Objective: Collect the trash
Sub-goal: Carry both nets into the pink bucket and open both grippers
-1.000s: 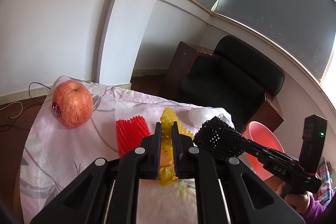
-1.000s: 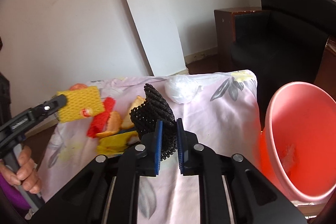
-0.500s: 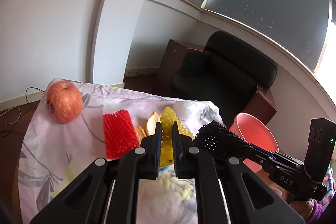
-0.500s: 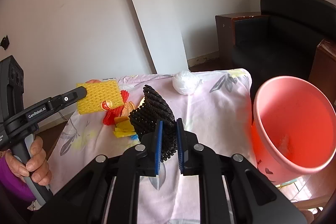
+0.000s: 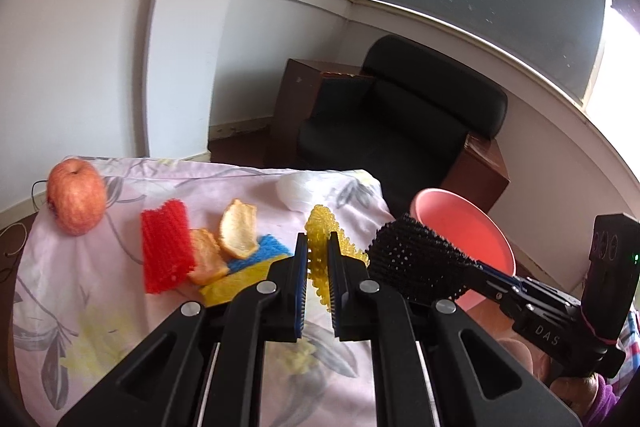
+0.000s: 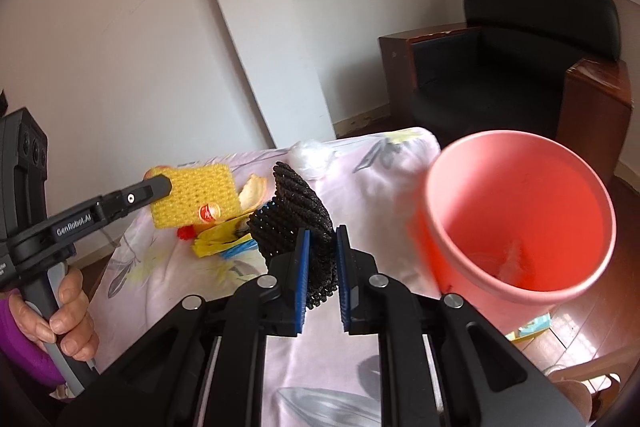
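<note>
Pink flowered cloth covered the table (image 5: 72,311), and two walls with a dark window stood behind it.

Nearest, the left gripper (image 5: 318,267) was clamped on a yellow foam net (image 5: 320,247), held up above the cloth. The right gripper (image 6: 322,267) was clamped on a black foam net (image 6: 294,215), also lifted off the table.

Since a second ago both hands had carried their nets away from the middle of the table toward its right edge, and the pink bucket (image 6: 516,291) had come much closer to the right gripper. I think that meant the nets were about to be dropped in, the black one first.

Further out on the cloth lay one red foam net (image 5: 166,251), two pieces of orange peel (image 5: 238,227), and one yellow and blue wrapper (image 5: 256,259), all bunched together near the middle. One white crumpled ball (image 5: 294,191) sat by the far edge. One apple (image 5: 76,201) rested at the far left corner; it looked like food, not trash.

Beyond the table's far right corner stood one black armchair (image 5: 400,131).
</note>
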A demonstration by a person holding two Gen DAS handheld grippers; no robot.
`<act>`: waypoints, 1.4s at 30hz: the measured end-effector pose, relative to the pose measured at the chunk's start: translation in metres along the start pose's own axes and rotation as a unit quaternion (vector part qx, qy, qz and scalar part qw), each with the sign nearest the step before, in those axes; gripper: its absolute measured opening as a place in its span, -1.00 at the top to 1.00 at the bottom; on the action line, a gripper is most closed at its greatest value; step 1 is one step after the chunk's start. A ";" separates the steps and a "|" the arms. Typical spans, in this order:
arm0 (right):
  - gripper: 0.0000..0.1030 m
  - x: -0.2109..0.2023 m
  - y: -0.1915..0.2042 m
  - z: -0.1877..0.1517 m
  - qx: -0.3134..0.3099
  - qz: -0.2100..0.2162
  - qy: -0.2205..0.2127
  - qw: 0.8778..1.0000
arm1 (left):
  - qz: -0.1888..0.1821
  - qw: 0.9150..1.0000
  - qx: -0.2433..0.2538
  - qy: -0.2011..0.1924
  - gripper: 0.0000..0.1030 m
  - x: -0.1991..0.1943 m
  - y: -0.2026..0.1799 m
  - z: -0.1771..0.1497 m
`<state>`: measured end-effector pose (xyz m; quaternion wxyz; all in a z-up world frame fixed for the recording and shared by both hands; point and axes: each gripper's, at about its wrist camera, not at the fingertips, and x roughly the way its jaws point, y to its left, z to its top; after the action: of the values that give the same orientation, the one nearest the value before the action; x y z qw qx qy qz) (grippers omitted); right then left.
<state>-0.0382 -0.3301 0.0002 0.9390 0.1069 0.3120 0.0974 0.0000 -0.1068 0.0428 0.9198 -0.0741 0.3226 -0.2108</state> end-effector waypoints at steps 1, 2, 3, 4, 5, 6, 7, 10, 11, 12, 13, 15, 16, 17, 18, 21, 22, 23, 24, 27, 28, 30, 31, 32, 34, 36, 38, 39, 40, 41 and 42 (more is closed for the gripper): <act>0.74 -0.004 -0.005 0.000 0.005 -0.004 -0.005 1.000 | -0.003 1.000 0.005 0.002 0.83 0.002 -0.006 0.000; 0.74 -0.006 -0.009 0.000 0.009 -0.007 -0.008 1.000 | -0.005 1.000 0.008 0.004 0.83 0.004 -0.010 0.000; 0.74 -0.008 -0.012 0.000 0.012 -0.010 -0.011 1.000 | -0.007 1.000 0.011 0.006 0.83 0.006 -0.014 0.000; 0.74 -0.011 -0.018 0.000 0.017 -0.015 -0.015 1.000 | -0.009 1.000 0.014 0.007 0.83 0.007 -0.018 0.000; 0.74 -0.013 -0.022 0.000 0.021 -0.018 -0.018 0.999 | -0.012 1.000 0.018 0.009 0.83 0.009 -0.023 0.000; 0.74 -0.014 -0.025 0.001 0.024 -0.021 -0.020 0.999 | -0.014 1.000 0.022 0.011 0.83 0.012 -0.026 0.000; 0.74 -0.017 -0.030 0.001 0.027 -0.027 -0.025 0.999 | -0.016 0.999 0.025 0.013 0.83 0.014 -0.029 0.000; 0.74 -0.023 -0.039 0.002 0.031 -0.044 -0.036 0.998 | -0.022 0.999 0.035 0.019 0.83 0.021 -0.041 0.001; 0.74 -0.025 -0.042 0.002 0.031 -0.050 -0.040 0.997 | -0.024 0.999 0.039 0.021 0.83 0.024 -0.046 0.001; 0.74 -0.027 -0.046 0.003 0.032 -0.057 -0.044 0.997 | -0.026 0.999 0.042 0.023 0.83 0.026 -0.049 0.001; 0.74 -0.029 -0.050 0.003 0.033 -0.065 -0.047 0.996 | -0.028 0.998 0.046 0.025 0.83 0.029 -0.054 0.002; 0.74 -0.032 -0.058 0.003 0.037 -0.078 -0.052 0.995 | -0.033 0.998 0.051 0.028 0.83 0.033 -0.061 0.003; 0.74 -0.034 -0.063 0.003 0.040 -0.086 -0.054 0.994 | -0.035 0.997 0.054 0.030 0.83 0.036 -0.064 0.003; 0.74 -0.035 -0.067 0.003 0.043 -0.091 -0.055 0.993 | -0.037 0.997 0.057 0.031 0.83 0.038 -0.067 0.003; 0.74 -0.038 -0.072 0.002 0.046 -0.097 -0.057 0.993 | -0.039 0.997 0.061 0.033 0.83 0.041 -0.071 0.003; 0.74 -0.041 -0.087 0.002 0.056 -0.115 -0.061 0.990 | -0.045 0.996 0.068 0.038 0.83 0.048 -0.081 0.004; 0.74 -0.042 -0.091 0.001 0.058 -0.121 -0.062 0.989 | -0.048 0.995 0.072 0.039 0.83 0.050 -0.085 0.005; 0.74 -0.044 -0.095 0.000 0.061 -0.129 -0.062 0.988 | -0.050 0.995 0.075 0.040 0.83 0.052 -0.089 0.005; 0.74 -0.044 -0.099 -0.001 0.062 -0.133 -0.062 0.987 | -0.052 0.995 0.078 0.040 0.83 0.054 -0.093 0.005; 0.74 -0.045 -0.109 -0.002 0.065 -0.149 -0.063 0.985 | -0.058 0.993 0.089 0.043 0.83 0.061 -0.105 0.008; 0.74 -0.045 -0.112 -0.003 0.066 -0.154 -0.063 0.984 | -0.060 0.993 0.092 0.043 0.83 0.063 -0.109 0.008; 0.74 -0.046 -0.119 -0.005 0.070 -0.160 -0.062 0.983 | -0.066 0.992 0.099 0.043 0.83 0.067 -0.117 0.010; 0.74 -0.045 -0.124 -0.005 0.074 -0.161 -0.061 0.982 | -0.068 0.991 0.102 0.043 0.83 0.069 -0.121 0.010; 0.74 -0.045 -0.127 -0.006 0.077 -0.162 -0.061 0.982 | -0.071 0.991 0.107 0.043 0.83 0.071 -0.125 0.011; 0.74 -0.045 -0.133 -0.007 0.083 -0.164 -0.060 0.981 | -0.075 0.990 0.116 0.041 0.83 0.076 -0.134 0.012; 0.74 -0.045 -0.138 -0.009 0.088 -0.166 -0.058 0.981 | -0.078 0.988 0.123 0.043 0.83 0.082 -0.143 0.013; 0.74 -0.044 -0.142 -0.009 0.092 -0.167 -0.056 0.980 | -0.079 0.987 0.129 0.048 0.83 0.090 -0.150 0.012; 0.74 -0.044 -0.144 -0.009 0.094 -0.168 -0.056 0.980 | -0.079 0.987 0.130 0.049 0.83 0.093 -0.152 0.012; 0.74 -0.043 -0.146 -0.010 0.096 -0.169 -0.055 0.979 | -0.080 0.987 0.131 0.052 0.83 0.096 -0.154 0.012; 0.74 -0.042 -0.146 -0.010 0.097 -0.170 -0.054 0.979 | -0.081 0.986 0.133 0.054 0.83 0.100 -0.157 0.012; 0.74 -0.042 -0.149 -0.010 0.098 -0.170 -0.054 0.979 | -0.081 0.986 0.134 0.056 0.83 0.103 -0.160 0.011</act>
<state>-0.0604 -0.4818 -0.0226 0.9423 0.1492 0.2822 -0.1009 0.0252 -0.2953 0.0371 0.8816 0.0359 0.3352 -0.3303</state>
